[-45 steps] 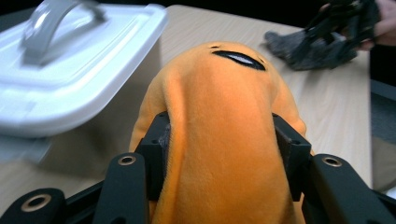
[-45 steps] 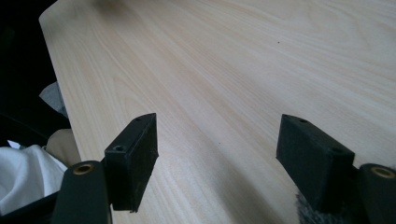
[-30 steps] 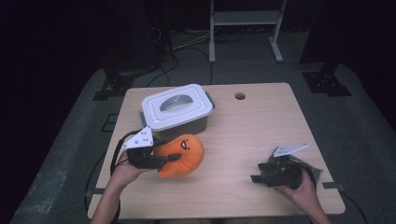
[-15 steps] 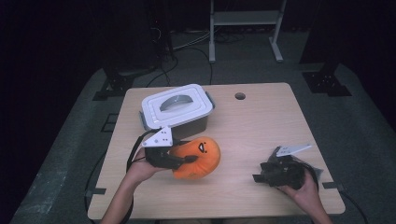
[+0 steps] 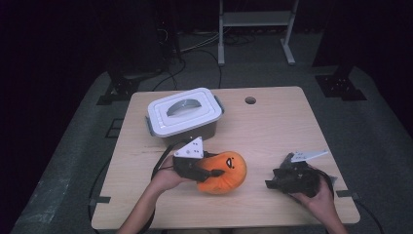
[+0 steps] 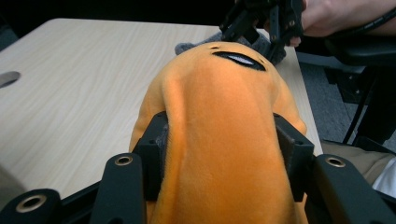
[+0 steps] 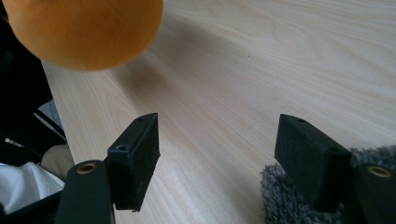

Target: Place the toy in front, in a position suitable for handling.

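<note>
Room: dark, with black stands and cables on a grey floor behind one pale wooden table (image 5: 272, 131).
Table hole: one round hole (image 5: 250, 100) near the far edge.
Box count: one grey box with a white lid (image 5: 184, 113), lid on, standing at the far left part of the table.
Toy count: one orange plush toy (image 5: 225, 171) with a small dark face, near the front middle of the table, just in front of the box but apart from it.
Cloth count: one grey fuzzy cloth (image 7: 285, 200), lying on the table under the right gripper's jaw.
Left gripper (image 5: 207, 171): its two black jaws press into the plush toy from both sides, denting the fabric, as the left gripper view shows.
Left hand (image 5: 164, 178): comes in from the front edge, forearm angled toward the middle, gripper pointing right.
Right gripper (image 5: 277, 183): jaws stand wide apart with bare tabletop between them.
Right hand (image 5: 316, 197): low at the front right, gripper aimed left toward the toy, well apart from it.
</note>
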A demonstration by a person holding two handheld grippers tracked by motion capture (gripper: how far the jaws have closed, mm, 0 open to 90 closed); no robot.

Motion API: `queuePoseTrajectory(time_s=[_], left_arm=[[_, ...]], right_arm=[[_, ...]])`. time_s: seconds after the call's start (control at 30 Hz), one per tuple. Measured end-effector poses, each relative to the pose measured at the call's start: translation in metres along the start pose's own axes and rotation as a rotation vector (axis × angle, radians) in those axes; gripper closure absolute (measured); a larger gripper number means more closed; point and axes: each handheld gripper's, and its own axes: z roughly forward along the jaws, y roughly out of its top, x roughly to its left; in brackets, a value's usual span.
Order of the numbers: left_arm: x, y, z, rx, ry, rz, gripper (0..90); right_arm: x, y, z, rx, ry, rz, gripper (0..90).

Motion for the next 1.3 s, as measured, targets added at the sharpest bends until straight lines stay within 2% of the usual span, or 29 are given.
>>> queuePoseTrajectory(time_s=[0.1,0.27,0.4,0.5,0.67,0.77,0.83,0.9,0.93,0.97,1.07,1.13,1.3], left_arm=[[-0.001,-0.004,0.008,0.005,-0.012,-0.003,48.7],[-0.003,-0.014,0.023,0.012,-0.030,-0.031,48.7],[-0.006,-0.017,0.037,0.038,-0.032,-0.025,48.6],[-0.008,-0.017,0.045,0.034,-0.043,-0.030,47.6],[-0.012,-0.018,0.053,0.051,-0.033,-0.016,46.2],[-0.012,-0.017,0.054,0.045,-0.024,-0.017,45.7],[-0.013,-0.018,0.055,0.046,-0.023,-0.011,43.2],[-0.014,-0.017,0.054,0.051,-0.020,0.002,42.1],[-0.016,-0.017,0.054,0.051,-0.013,0.013,37.3],[-0.016,-0.016,0.054,0.055,-0.009,0.020,37.3],[-0.016,-0.015,0.055,0.051,-0.014,-0.004,31.3],[-0.015,-0.014,0.055,0.047,-0.013,-0.015,24.3],[-0.013,-0.012,0.047,0.017,-0.003,-0.025,19.2]], right_arm=[[-0.002,0.001,-0.004,-0.012,-0.008,0.000,29.9],[-0.004,0.001,-0.008,-0.021,-0.023,0.003,30.7],[-0.007,0.002,-0.014,-0.036,-0.051,0.007,31.4],[-0.009,0.001,-0.020,-0.049,-0.082,0.005,32.1],[-0.019,-0.003,-0.025,-0.002,-0.148,0.013,41.3],[-0.022,-0.004,-0.027,0.013,-0.174,0.018,43.1],[-0.028,-0.007,-0.028,0.041,-0.208,0.030,46.2],[-0.030,-0.008,-0.028,0.052,-0.215,0.033,47.8],[-0.033,-0.010,-0.026,0.073,-0.220,0.041,49.9],[-0.033,-0.010,-0.026,0.073,-0.220,0.041,49.9],[-0.035,-0.011,-0.023,0.101,-0.232,0.043,51.2],[-0.035,-0.012,-0.019,0.132,-0.240,0.040,51.2],[-0.035,-0.015,-0.011,0.178,-0.256,0.030,51.4]])
